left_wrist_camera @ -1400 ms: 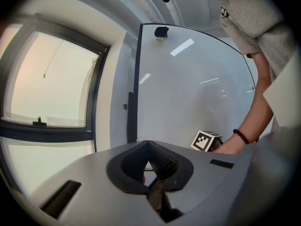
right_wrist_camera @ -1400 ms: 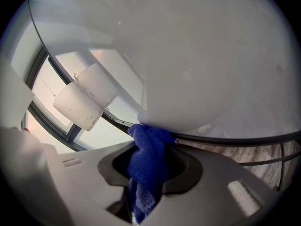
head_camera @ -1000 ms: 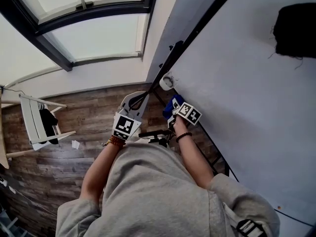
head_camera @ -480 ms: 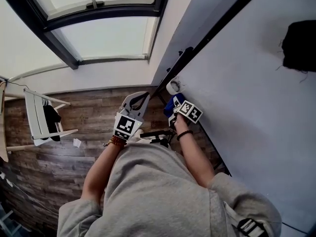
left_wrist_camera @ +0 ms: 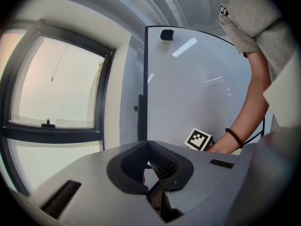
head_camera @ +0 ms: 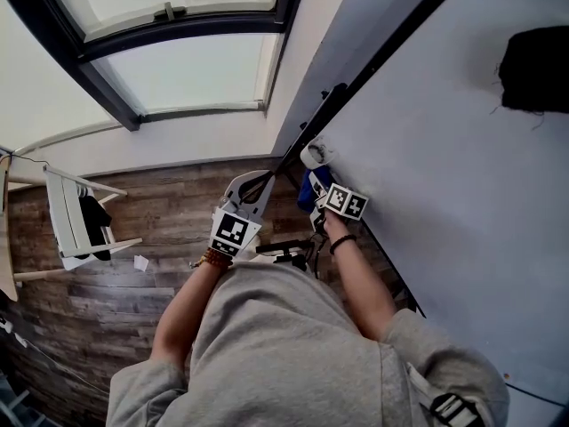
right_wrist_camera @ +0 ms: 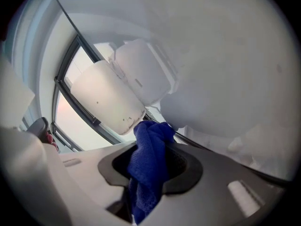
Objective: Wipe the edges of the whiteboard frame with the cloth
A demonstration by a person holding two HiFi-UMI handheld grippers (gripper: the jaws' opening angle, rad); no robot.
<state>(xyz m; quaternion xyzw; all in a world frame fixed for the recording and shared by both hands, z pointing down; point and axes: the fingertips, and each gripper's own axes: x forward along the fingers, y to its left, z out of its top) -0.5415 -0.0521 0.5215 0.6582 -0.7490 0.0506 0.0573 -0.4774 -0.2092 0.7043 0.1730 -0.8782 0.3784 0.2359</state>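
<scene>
The whiteboard (head_camera: pixel 462 203) fills the right of the head view, its dark frame (head_camera: pixel 391 41) running diagonally down to a corner by a white cylinder (head_camera: pixel 311 156). My right gripper (head_camera: pixel 313 183) is shut on a blue cloth (head_camera: pixel 311 192) pressed at that corner. In the right gripper view the cloth (right_wrist_camera: pixel 149 161) bulges out between the jaws, touching the white cylinder (right_wrist_camera: pixel 107 98). My left gripper (head_camera: pixel 262 178) is shut with nothing in it, just left of the frame. In the left gripper view the frame (left_wrist_camera: pixel 145 79) stands upright ahead of the left gripper (left_wrist_camera: pixel 150 149).
A black object (head_camera: pixel 533 68) clings to the board high up, also seen as the black object (left_wrist_camera: pixel 166 35). A window (head_camera: pixel 178 69) lies left of the board. A white chair (head_camera: pixel 76 221) stands on the wooden floor (head_camera: pixel 107 283). The board's stand legs (head_camera: pixel 284 249) sit near my feet.
Hardly any. The head view shifted a little; both grippers stay by the frame's corner, the right one still shut on the cloth.
</scene>
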